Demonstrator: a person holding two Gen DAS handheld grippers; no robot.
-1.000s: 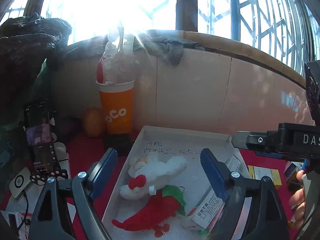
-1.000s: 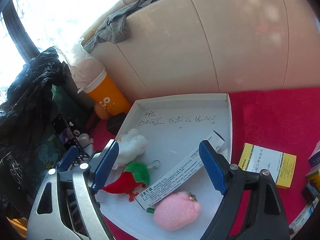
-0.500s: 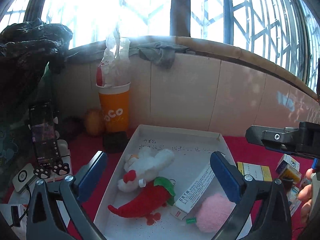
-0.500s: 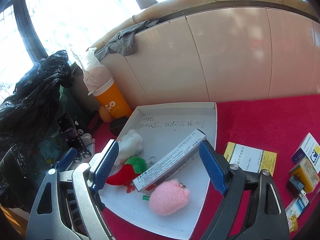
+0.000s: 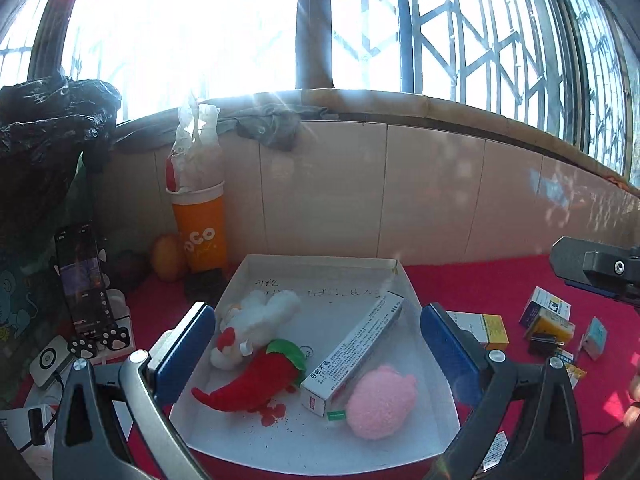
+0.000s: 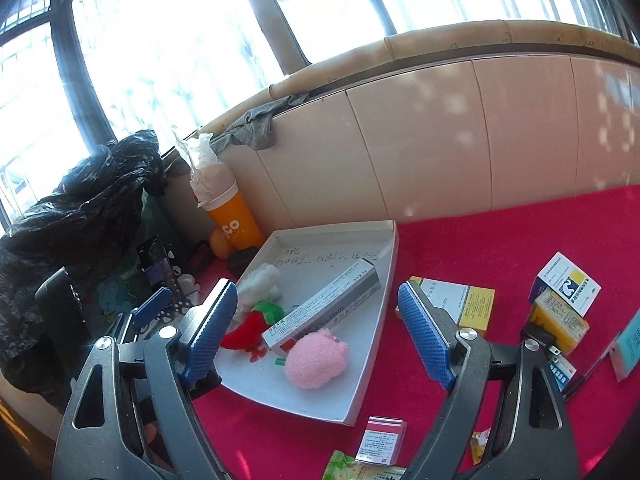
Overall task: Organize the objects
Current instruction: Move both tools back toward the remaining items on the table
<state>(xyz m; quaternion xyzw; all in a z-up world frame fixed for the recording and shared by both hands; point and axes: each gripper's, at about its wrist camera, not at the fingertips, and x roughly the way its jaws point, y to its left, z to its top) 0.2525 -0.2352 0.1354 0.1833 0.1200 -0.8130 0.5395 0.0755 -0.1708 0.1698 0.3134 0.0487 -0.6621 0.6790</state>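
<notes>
A shallow white tray rests on the red cloth. In it lie a white plush, a red chilli plush, a pink plush and a long sealant box. My left gripper hangs open above the tray's near side with nothing between its fingers. My right gripper is open and empty too, over the tray's right half. Small medicine boxes lie on the cloth to the right.
An orange cup stuffed with plastic stands at the tiled wall, beside a black bag and a phone. A yellow box lies just right of the tray. More packets sit at the front edge.
Both grippers drew back and rose, so more of the tray and cloth shows. The left jaws spread wider. The long box now lies free in the tray by the pink plush.
</notes>
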